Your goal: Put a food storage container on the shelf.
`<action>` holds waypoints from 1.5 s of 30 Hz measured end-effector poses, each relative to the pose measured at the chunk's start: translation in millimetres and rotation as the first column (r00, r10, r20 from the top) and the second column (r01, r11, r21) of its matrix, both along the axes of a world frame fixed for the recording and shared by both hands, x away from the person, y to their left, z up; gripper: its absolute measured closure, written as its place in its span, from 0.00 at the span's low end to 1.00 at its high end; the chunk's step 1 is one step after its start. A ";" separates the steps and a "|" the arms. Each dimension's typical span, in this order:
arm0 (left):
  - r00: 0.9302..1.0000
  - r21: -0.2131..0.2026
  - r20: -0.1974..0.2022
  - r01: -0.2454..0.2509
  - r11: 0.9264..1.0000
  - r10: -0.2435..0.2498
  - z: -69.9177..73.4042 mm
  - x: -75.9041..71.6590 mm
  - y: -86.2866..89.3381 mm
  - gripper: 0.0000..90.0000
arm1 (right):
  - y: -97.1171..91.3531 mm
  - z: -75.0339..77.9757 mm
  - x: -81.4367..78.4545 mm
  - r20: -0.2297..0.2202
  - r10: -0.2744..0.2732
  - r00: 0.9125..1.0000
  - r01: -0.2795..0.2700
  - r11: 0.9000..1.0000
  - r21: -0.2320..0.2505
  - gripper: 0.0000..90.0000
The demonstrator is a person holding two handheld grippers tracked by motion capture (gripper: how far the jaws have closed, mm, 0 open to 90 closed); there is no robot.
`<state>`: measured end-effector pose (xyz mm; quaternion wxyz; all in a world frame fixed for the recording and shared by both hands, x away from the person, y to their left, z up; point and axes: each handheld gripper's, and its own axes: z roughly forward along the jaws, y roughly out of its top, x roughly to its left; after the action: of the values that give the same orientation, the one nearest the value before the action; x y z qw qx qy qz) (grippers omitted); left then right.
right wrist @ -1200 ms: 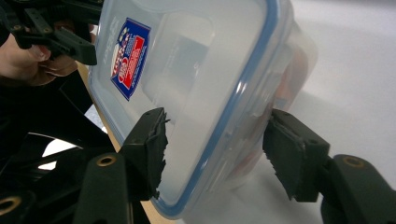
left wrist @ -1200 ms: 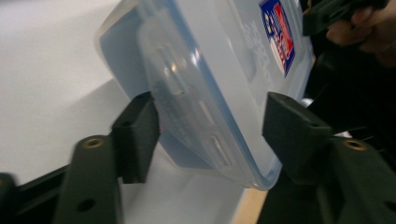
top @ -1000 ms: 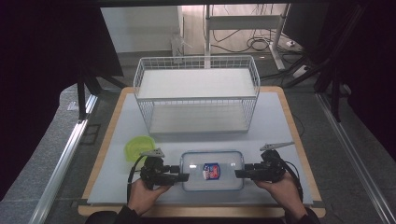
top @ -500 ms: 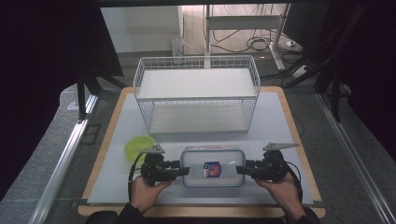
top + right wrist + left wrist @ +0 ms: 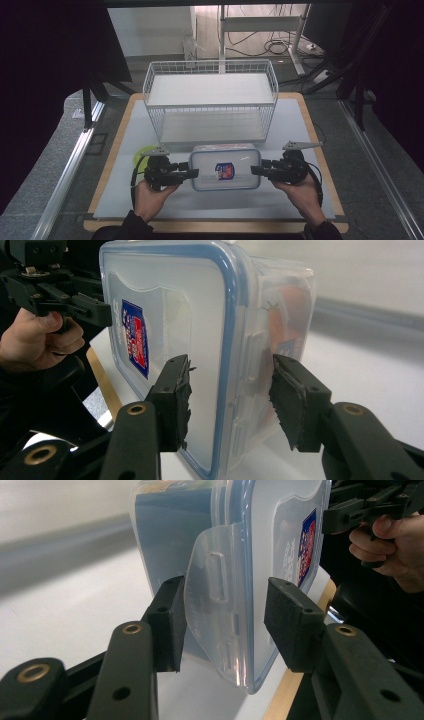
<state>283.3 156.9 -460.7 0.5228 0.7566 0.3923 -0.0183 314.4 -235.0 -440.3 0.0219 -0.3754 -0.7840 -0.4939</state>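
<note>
A clear plastic food box (image 5: 225,159) with a blue-rimmed lid and a red-and-blue sticker hangs level just above the white mat, in front of the wire basket. My left gripper (image 5: 192,173) clamps its left end; its jaws have just been closing on it. In the left gripper view, my left gripper (image 5: 227,625) has the box's (image 5: 165,535) latch flap and lid edge between its pads. My right gripper (image 5: 255,170) clamps the right end. In the right gripper view, my right gripper (image 5: 230,400) has one pad on the box's (image 5: 175,300) lid and one under its base.
A white wire basket (image 5: 210,95) stands close behind the box, mid-table. A yellow-green object (image 5: 141,152) lies partly hidden behind the left gripper. The white mat (image 5: 290,125) covers a wood-edged table (image 5: 320,150). Dark panels flank both sides.
Both grippers and the box between them have risen off the mat together. The box now looks larger and sits nearer the basket in the high view.
</note>
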 end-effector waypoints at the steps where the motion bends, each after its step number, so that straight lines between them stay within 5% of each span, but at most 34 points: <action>1: 1.000 0.000 0.006 -0.002 1.000 0.002 3.4 0.6 0.8 0.58 | 1.2 3.6 1.8 0.009 0.002 1.000 -0.002 1.000 0.002 0.57; 15: 0.997 -0.007 0.070 -0.025 1.000 0.025 44.2 16.5 12.4 0.58 | 13.1 42.5 18.9 0.096 -0.019 0.995 0.014 0.999 0.048 0.56; 45: 0.993 -0.035 0.104 -0.051 0.998 0.054 107.4 67.2 36.0 0.59 | 35.9 107.3 74.1 0.128 -0.041 0.991 0.028 0.994 0.106 0.57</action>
<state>350.5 192.9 -353.3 0.5549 0.7375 0.3838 0.0287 388.5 -199.1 -333.0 -0.0184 -0.3542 -0.7505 -0.5577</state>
